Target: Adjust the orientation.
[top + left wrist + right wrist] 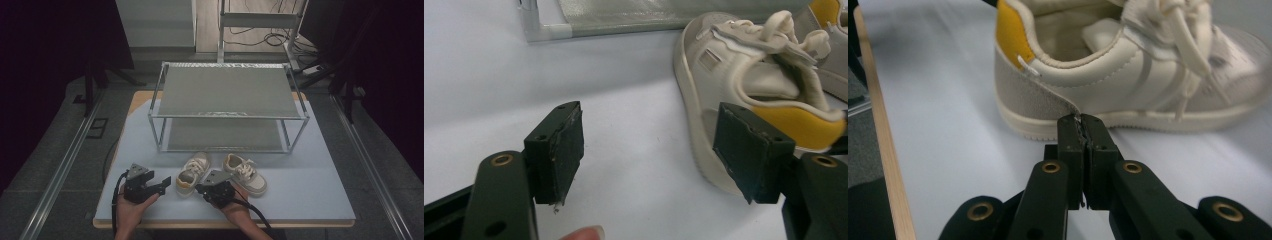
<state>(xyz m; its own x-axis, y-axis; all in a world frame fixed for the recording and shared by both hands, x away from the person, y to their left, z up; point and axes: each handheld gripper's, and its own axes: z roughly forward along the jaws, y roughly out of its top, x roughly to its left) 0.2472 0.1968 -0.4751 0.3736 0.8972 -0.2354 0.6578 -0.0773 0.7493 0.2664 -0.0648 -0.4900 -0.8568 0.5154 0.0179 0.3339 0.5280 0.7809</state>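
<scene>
Working largest down: your table [320,190] carries a two-tier rack [227,90] toward its far edge, with both shoes between the rack and the near edge. The left shoe [193,172] and right shoe [246,175] sit near each other, toes toward the rack. Your left gripper [651,150] stands wide open with nothing in it — one pad sits just beside the left shoe's yellow heel. Your right gripper [1082,131] is closed, empty, tips right at the right shoe's sidewall near the heel. Judging by looks, these are light, soft-uppered, stiff-soled — laces will snag. I'd grip the padded heel collar, not the tongue or laces.
</scene>
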